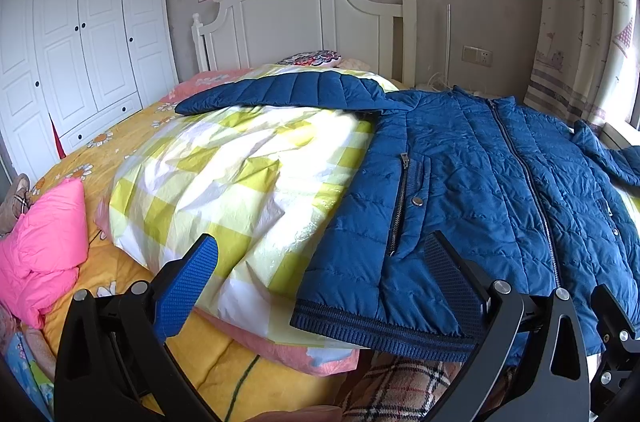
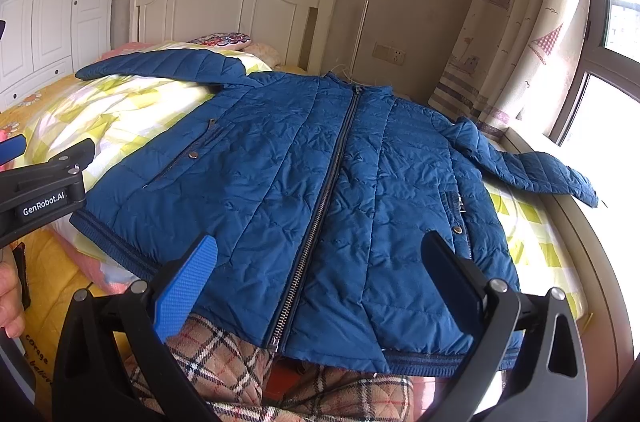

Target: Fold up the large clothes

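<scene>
On top of the bed, a big blue quilted jacket [image 2: 320,182] lies front up, zipped, both sleeves flung out sideways. It's resting on a yellow-and-white checked duvet [image 1: 240,174], hem hanging toward the near edge over a plaid blanket [image 2: 216,354]. Left hand-held gripper [image 1: 320,262] is spread wide, hovering at the jacket's hem corner, pinching nothing. Right hand-held gripper [image 2: 320,262] is spread too, over the lower front. Pink pillow [image 1: 44,246] sits off left.
</scene>
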`<move>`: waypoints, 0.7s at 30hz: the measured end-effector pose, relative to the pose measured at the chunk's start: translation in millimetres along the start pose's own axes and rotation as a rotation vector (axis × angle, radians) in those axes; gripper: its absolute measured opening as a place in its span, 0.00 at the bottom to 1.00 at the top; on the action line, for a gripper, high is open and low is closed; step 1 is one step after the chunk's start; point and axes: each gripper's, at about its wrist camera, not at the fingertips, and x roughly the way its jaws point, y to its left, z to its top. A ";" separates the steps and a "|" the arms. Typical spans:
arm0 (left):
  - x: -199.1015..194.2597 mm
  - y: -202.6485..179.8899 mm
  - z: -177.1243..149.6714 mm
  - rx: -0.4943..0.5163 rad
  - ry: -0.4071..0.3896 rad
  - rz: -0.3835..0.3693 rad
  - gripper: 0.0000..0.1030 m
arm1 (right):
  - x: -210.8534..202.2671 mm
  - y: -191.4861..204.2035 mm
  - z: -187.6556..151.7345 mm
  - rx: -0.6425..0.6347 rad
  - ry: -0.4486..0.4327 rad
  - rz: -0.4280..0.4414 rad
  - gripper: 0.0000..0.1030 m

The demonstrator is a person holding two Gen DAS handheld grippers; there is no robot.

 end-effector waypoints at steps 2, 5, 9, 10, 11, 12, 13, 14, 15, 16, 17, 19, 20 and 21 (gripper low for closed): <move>0.7 0.3 -0.4 0.000 0.002 0.000 0.96 | 0.1 0.1 0.0 0.000 0.000 0.001 0.98; 1.6 -0.6 -0.7 0.003 0.005 0.000 0.96 | 0.1 0.0 0.2 0.000 -0.001 -0.001 0.98; 2.2 -0.4 -1.7 0.004 0.006 -0.001 0.96 | -0.2 -0.2 -0.7 0.001 0.002 0.001 0.98; 2.3 -0.4 -2.1 0.005 0.006 -0.001 0.96 | -0.2 -0.3 -0.8 0.001 0.002 0.001 0.98; 2.4 -0.7 -2.2 0.005 0.007 -0.001 0.96 | 0.1 -0.4 -1.0 0.002 0.001 0.001 0.98; 2.5 -0.6 -2.3 0.005 0.007 -0.001 0.96 | 0.1 -0.5 -1.1 0.002 0.002 0.002 0.98; 2.5 -0.6 -2.3 0.005 0.007 -0.001 0.96 | 0.0 -0.4 -1.2 0.002 0.002 0.002 0.98; 2.8 -0.9 -2.4 0.006 0.008 -0.002 0.96 | 0.2 -0.6 -1.0 0.002 0.001 0.001 0.98; 2.6 -1.0 -2.8 0.006 0.008 -0.002 0.96 | 0.2 -0.9 -0.7 0.002 0.001 0.001 0.98; 2.8 -1.4 -3.2 0.006 0.009 -0.002 0.96 | 0.0 -0.7 -1.4 0.003 0.001 0.002 0.98; 3.0 -1.6 -3.5 0.007 0.009 -0.003 0.96 | 0.2 -0.9 -1.0 0.003 0.001 0.002 0.98; 3.4 -1.7 -3.9 0.007 0.010 -0.002 0.96 | 0.1 -0.6 -1.4 0.003 0.001 0.001 0.98; 3.4 -1.9 -4.5 0.008 0.009 -0.002 0.96 | 0.3 -1.0 -1.0 0.003 0.002 0.002 0.98; 3.5 -2.0 -4.6 0.008 0.010 -0.002 0.96 | 0.3 -1.0 -1.3 0.003 0.002 0.002 0.98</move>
